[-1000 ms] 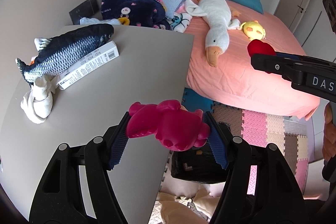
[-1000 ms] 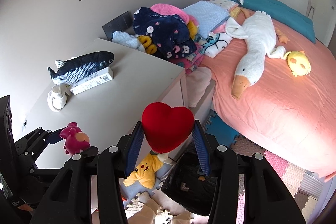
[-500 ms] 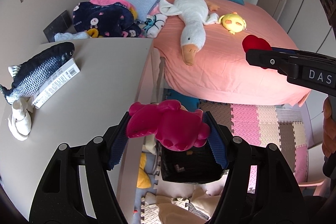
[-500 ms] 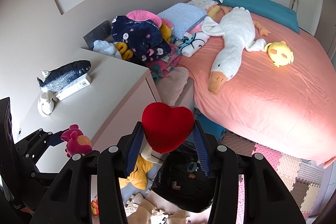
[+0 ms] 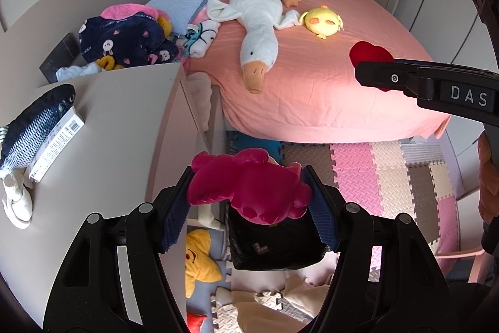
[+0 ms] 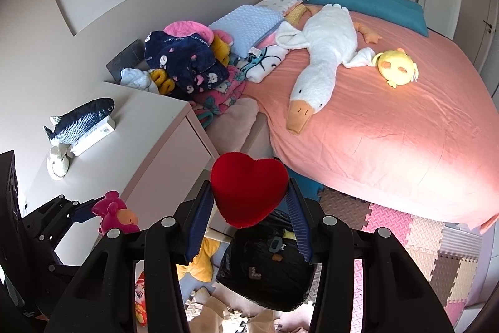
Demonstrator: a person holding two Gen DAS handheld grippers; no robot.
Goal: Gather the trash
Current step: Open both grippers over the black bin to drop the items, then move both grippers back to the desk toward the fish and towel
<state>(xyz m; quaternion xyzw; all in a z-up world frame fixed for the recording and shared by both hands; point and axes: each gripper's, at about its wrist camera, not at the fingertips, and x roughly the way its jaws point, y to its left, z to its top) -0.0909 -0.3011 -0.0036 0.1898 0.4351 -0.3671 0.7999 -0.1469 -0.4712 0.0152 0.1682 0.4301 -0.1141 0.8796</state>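
Both grippers clamped on plush toys, held over a black bag on the floor.

Left gripper (image 5: 248,208) pads pressed on a magenta plush toy (image 5: 249,189); right gripper (image 6: 248,216) pads squeezed on a red heart plush (image 6: 248,189). Directly below both, open black trash bag (image 6: 268,273) on the foam floor mat (image 5: 389,173), some small items inside, too dark to identify. Yellow star plush (image 5: 198,258) on floor just left of the bag. Beige cabinet (image 6: 149,145) to the left, top holds fish plush (image 6: 82,120) lying on a white box (image 6: 93,136), plus a white cloth bundle (image 6: 57,164). Farther: pink bed (image 6: 389,127) with white goose plush (image 6: 324,58), yellow chick plush (image 6: 397,66), pile of blankets (image 6: 187,61) at the bed's left edge, teal pillow (image 6: 365,5) at the head.
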